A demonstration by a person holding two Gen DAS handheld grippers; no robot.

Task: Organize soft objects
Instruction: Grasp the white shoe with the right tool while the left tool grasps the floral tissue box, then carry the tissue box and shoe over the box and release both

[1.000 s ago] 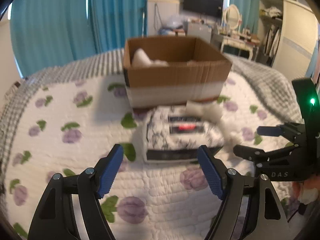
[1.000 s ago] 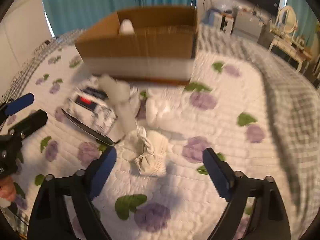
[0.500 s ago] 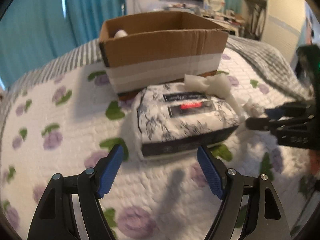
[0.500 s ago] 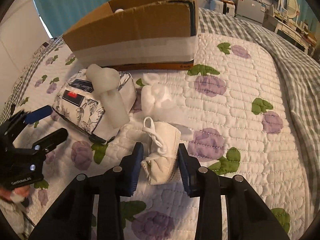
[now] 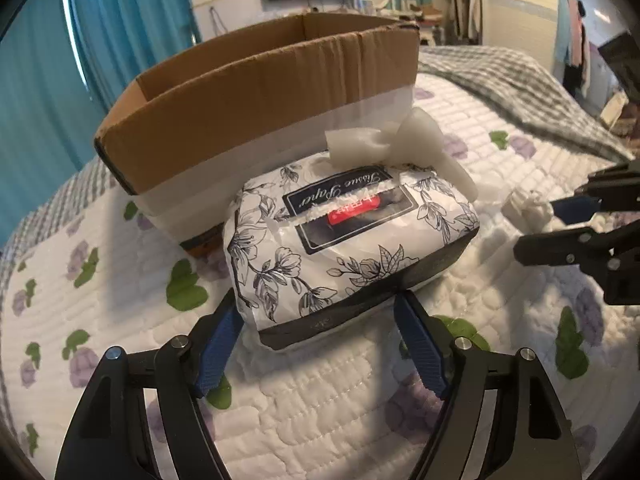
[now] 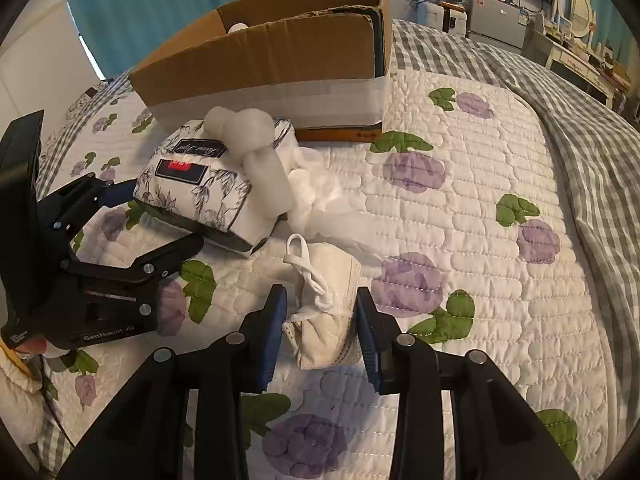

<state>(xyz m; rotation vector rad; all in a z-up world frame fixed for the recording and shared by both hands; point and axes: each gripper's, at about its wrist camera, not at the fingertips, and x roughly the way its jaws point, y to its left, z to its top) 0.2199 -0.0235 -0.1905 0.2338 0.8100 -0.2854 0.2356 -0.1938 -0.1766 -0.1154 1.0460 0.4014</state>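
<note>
A floral tissue-paper pack [image 5: 348, 236] lies on the quilt in front of an open cardboard box [image 5: 256, 92]. My left gripper [image 5: 320, 344] straddles the pack's near end, its blue fingers against both sides. A white soft toy [image 5: 416, 140] leans on the pack's far end. In the right wrist view the pack [image 6: 200, 184], the toy [image 6: 260, 160] and the box [image 6: 280, 60] show too. My right gripper [image 6: 320, 332] is shut on a small white fabric shoe [image 6: 328, 308] with laces, lying on the quilt.
White cotton fluff [image 6: 316, 196] lies between the toy and the shoe. The bed has a white quilt [image 6: 460, 240] with purple flowers and a grey checked blanket [image 6: 580, 92] on the right. Something white sits inside the box [image 6: 239, 26].
My left gripper moved forward and closed in around the tissue pack's near end. My right gripper moved forward and closed on the white shoe.
</note>
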